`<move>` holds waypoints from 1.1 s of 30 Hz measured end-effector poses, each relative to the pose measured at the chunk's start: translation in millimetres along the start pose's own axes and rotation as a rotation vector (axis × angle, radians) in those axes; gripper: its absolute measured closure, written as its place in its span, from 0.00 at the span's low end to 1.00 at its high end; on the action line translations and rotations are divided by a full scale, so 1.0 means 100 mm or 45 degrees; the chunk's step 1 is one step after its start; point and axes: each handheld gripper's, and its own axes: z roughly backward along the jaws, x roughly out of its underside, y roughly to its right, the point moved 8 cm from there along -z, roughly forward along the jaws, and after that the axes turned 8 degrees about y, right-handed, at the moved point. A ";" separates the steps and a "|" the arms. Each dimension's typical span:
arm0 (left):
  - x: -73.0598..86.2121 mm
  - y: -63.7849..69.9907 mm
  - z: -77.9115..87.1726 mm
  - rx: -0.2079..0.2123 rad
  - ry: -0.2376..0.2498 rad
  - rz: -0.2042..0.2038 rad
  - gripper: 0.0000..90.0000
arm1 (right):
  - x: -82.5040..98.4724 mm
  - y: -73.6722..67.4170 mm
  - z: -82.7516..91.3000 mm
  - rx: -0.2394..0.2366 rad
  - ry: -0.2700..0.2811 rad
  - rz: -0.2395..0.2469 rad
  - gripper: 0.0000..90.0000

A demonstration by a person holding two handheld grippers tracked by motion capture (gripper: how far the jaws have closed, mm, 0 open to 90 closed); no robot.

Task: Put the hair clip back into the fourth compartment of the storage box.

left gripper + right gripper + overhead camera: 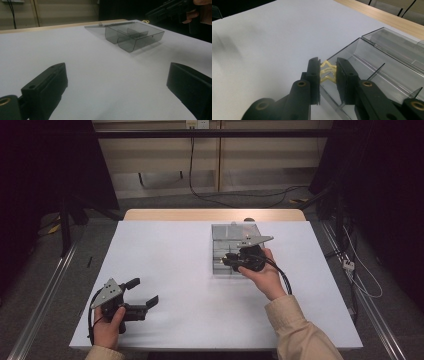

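Right of centre in the high view, the right hand-held gripper [227, 261] hangs over the clear compartment box [220, 232] on the white bench [165, 250], clamped on a small yellow piece [328, 72], perhaps zigzag plastic; lower left, the left hand-held gripper [145, 292] rests wide, holding nothing.

A white worktop [170, 270] has a bare wooden strip [210, 214] along its far edge. Beyond it, black cables [235, 195] trail across the grey floor [150, 195], under a beige wall [160, 155]. A white plug strip [348, 265] lies at the right.
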 end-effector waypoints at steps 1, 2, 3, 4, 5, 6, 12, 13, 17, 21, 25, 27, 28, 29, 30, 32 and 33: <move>0.00 0.00 0.00 0.000 0.001 0.000 0.04 | 0.00 0.00 -0.01 0.000 -0.002 0.003 0.82; 0.00 0.00 0.00 0.000 0.000 0.000 0.04 | 0.00 0.00 -0.01 0.001 -0.001 0.004 0.82; 0.00 0.00 0.00 -0.001 -0.002 0.000 0.04 | -0.01 0.00 -0.02 0.002 -0.001 0.004 0.82; 0.00 0.00 0.00 0.003 -0.002 -0.003 0.04 | -0.01 0.00 -0.02 0.003 0.001 0.004 0.82; 0.00 0.00 0.00 0.005 -0.004 -0.005 0.04 | -0.01 0.01 -0.03 0.005 0.002 0.005 0.82; 0.00 0.00 0.00 0.005 -0.004 -0.006 0.04 | -0.01 0.01 -0.03 0.006 0.002 0.003 0.82; 0.01 0.00 0.00 0.004 -0.005 -0.007 0.04 | 0.01 0.03 -0.07 0.011 0.002 -0.003 0.82; 0.01 0.00 0.00 0.004 -0.005 -0.006 0.04 | 0.01 0.04 -0.08 0.013 0.001 -0.002 0.82; 0.00 0.00 0.00 0.005 -0.002 -0.001 0.04 | 0.02 0.05 -0.11 0.012 0.003 -0.009 0.82; 0.01 0.00 0.00 0.003 -0.001 0.006 0.04 | 0.03 0.07 -0.13 0.018 0.003 -0.013 0.82; 0.01 0.00 0.00 0.005 0.000 0.001 0.04 | 0.04 0.08 -0.15 0.023 0.000 -0.011 0.82; 0.01 0.00 -0.01 0.005 0.000 0.005 0.04 | 0.05 0.09 -0.17 0.025 -0.001 -0.013 0.82; 0.01 0.00 -0.01 0.005 -0.001 0.006 0.04 | 0.05 0.09 -0.17 0.026 -0.001 -0.011 0.82; 0.01 0.00 -0.01 0.006 -0.002 0.006 0.04 | 0.05 0.10 -0.18 0.027 0.001 -0.012 0.82; 0.01 0.00 -0.01 0.005 -0.002 0.006 0.04 | 0.05 0.10 -0.18 0.028 0.003 -0.014 0.82; 0.01 0.00 -0.01 0.004 0.000 0.007 0.04 | 0.06 0.10 -0.19 0.029 0.003 -0.018 0.82; 0.01 0.00 0.00 0.003 0.001 0.010 0.04 | 0.06 0.11 -0.19 0.029 0.003 -0.016 0.82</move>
